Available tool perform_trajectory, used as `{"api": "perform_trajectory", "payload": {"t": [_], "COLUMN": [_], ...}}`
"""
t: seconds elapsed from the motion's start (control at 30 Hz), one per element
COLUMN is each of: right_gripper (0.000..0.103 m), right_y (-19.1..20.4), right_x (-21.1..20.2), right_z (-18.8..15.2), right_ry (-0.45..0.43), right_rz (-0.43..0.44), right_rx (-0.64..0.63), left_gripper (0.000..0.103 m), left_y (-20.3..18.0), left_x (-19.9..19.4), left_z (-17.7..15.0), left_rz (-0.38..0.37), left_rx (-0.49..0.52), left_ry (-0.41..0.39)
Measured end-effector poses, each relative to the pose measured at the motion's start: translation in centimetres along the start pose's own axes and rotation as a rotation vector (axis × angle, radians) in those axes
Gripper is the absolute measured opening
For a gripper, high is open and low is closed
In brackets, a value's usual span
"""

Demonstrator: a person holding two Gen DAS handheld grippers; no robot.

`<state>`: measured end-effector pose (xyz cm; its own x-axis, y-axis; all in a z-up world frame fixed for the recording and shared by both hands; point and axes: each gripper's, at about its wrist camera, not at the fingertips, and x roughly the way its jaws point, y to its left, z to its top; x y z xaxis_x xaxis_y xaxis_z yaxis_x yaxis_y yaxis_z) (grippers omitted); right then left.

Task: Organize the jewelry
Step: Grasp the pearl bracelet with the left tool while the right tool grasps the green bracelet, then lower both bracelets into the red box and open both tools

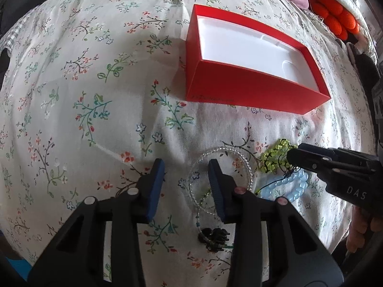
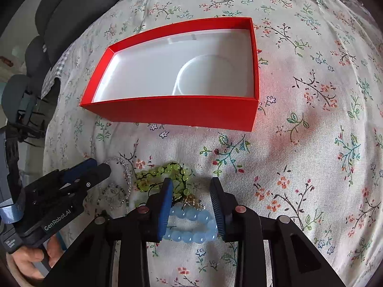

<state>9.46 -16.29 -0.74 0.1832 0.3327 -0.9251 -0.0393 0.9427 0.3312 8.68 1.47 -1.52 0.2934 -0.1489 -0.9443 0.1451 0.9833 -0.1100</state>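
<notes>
Setting: a bed (image 2: 311, 143) under a flowered cover, with an open red box (image 2: 172, 112) lying empty and well apart from the jewelry.
Jewelry: a blue bead bracelet (image 2: 191, 224), a green bead strand (image 2: 162, 174) and a clear bead necklace (image 1: 222, 153) lie close together near both grippers.
Right gripper (image 2: 192, 205): open wide, straddling the blue bracelet, pads not yet touching it.
Left gripper (image 1: 186, 184): open wide, holding nothing, one finger over the clear necklace.
Step in hand: probably grasping the blue bracelet.
Doing it well: lower until the pads flank the beads, close on one side of the loop, and lift straight up so the gold charm and green strand are not dragged along.
</notes>
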Motion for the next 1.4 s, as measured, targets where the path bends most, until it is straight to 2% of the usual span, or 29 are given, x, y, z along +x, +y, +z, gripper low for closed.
{"api": "perform_trajectory", "payload": {"t": [0.1,0.2,0.3,0.6,0.87,1.17,1.4], "right_gripper": [0.02,0.012,0.009,0.008,0.008,0.008,0.008], "right_y": [0.3,0.7,1.2,2.1,2.0,1.7,0.5], "right_x": [0.3,0.6,0.7,-1.7,-5.2,-9.3,-11.1], "right_z": [0.0,0.0,0.0,-0.1,0.0,1.4,2.9], "right_ry": [-0.003,-0.007,-0.013,-0.072,-0.136,-0.251,-0.329], "right_rz": [-0.015,-0.029,-0.032,0.011,0.05,0.065,0.081], "right_rx": [-0.014,-0.035,-0.053,-0.077,-0.082,-0.053,0.025], "left_gripper": [0.037,0.024,0.01,0.01,0.01,0.01,0.01], "left_y": [-0.9,-1.3,-1.3,-1.6,-2.4,-3.0,-4.5], "left_x": [0.3,0.4,0.3,-1.1,-3.8,-7.9,-9.7], "left_z": [-0.1,-0.1,-0.2,0.3,0.8,3.0,5.3], "left_rz": [0.053,0.088,0.111,0.065,0.018,-0.065,-0.195], "left_rx": [0.05,0.066,0.064,0.027,0.016,-0.035,-0.08], "left_ry": [-0.003,-0.011,-0.02,-0.052,-0.119,-0.26,-0.365]}}
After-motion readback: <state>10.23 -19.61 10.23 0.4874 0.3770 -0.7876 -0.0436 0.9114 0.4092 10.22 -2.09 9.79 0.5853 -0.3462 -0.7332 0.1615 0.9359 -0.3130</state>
